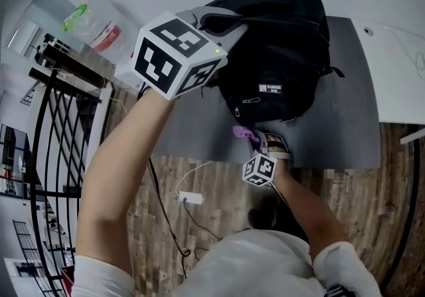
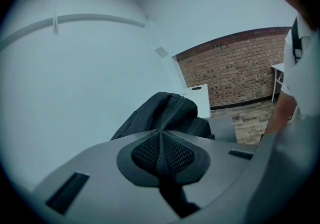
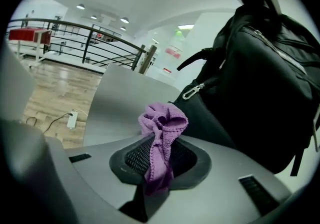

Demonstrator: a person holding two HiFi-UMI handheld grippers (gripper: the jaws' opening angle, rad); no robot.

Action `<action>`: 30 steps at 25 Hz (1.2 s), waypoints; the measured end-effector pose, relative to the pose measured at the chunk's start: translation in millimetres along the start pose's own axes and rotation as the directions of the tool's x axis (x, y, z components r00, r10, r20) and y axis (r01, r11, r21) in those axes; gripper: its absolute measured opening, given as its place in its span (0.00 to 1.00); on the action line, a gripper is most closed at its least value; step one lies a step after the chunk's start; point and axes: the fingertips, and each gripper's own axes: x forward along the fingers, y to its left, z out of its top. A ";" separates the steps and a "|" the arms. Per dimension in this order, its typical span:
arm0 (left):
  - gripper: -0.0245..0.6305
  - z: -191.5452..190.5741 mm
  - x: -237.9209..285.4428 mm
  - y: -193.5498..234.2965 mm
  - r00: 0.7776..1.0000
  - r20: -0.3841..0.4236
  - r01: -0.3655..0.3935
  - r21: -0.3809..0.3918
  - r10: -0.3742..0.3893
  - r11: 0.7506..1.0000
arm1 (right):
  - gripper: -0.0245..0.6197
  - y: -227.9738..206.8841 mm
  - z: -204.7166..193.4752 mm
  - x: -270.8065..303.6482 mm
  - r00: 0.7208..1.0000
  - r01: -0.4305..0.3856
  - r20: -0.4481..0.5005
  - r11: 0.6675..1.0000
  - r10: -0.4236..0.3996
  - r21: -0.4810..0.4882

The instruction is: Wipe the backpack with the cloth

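The person wears a white short-sleeved shirt (image 1: 259, 266), loose at the sleeves (image 1: 99, 279). The left gripper (image 1: 224, 23) and right gripper (image 1: 257, 140) are both smooth grey plastic, each topped with a white cube (image 1: 176, 55) printed with black square markers. Up close, the jaws carry black mesh-patterned pads (image 3: 135, 157) set in dark oval surrounds, with small dark slots (image 2: 67, 193) in the grey shell.

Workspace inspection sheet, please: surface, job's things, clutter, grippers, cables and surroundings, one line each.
Surface: grey table, with the backpack standing on it.
Job's things: black backpack; purple cloth, bunched up.
Clutter: nothing seen.
Grippers: left gripper shut on the backpack's top, it seems; right gripper shut on the cloth, close to the backpack's lower front.
Cables: white power strip and a black cable on the floor.
Surroundings: wood floor, black railing, brick wall.
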 end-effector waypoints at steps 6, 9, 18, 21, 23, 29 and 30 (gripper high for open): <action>0.05 1.2 -1.3 -11.8 1.000 0.024 0.008 0.009 -0.009 1.000 | 0.16 9.0 12.2 19.6 1.000 0.002 0.013 0.984 0.000 -0.177; 0.06 0.6 -2.4 -16.9 0.999 0.050 0.018 0.018 -0.019 1.000 | 0.16 10.0 6.7 26.1 1.000 0.003 0.009 0.967 0.000 -0.255; 0.10 2.5 -15.8 -37.5 0.985 0.161 0.045 0.091 -0.060 0.995 | 0.16 4.4 -14.6 29.9 1.000 0.007 -0.010 0.948 -0.011 -0.319; 0.10 2.1 -21.8 -46.1 0.977 0.203 0.033 0.149 -0.063 0.988 | 0.16 2.2 -19.3 30.4 1.000 0.015 -0.016 0.944 -0.021 -0.328; 0.11 1.6 -27.1 -50.9 0.973 0.221 0.029 0.166 -0.066 0.986 | 0.16 0.7 -21.6 29.8 0.999 0.018 -0.020 0.944 -0.026 -0.330; 0.12 -1.3 -48.6 -53.2 0.957 0.288 -0.005 0.122 -0.031 0.993 | 0.16 -7.9 -29.4 27.0 0.999 0.021 -0.033 0.945 -0.034 -0.325; 0.12 -4.9 -53.6 -52.4 0.953 0.301 -0.016 0.097 -0.014 0.995 | 0.16 -9.8 -31.2 26.5 0.999 0.023 -0.036 0.945 -0.036 -0.327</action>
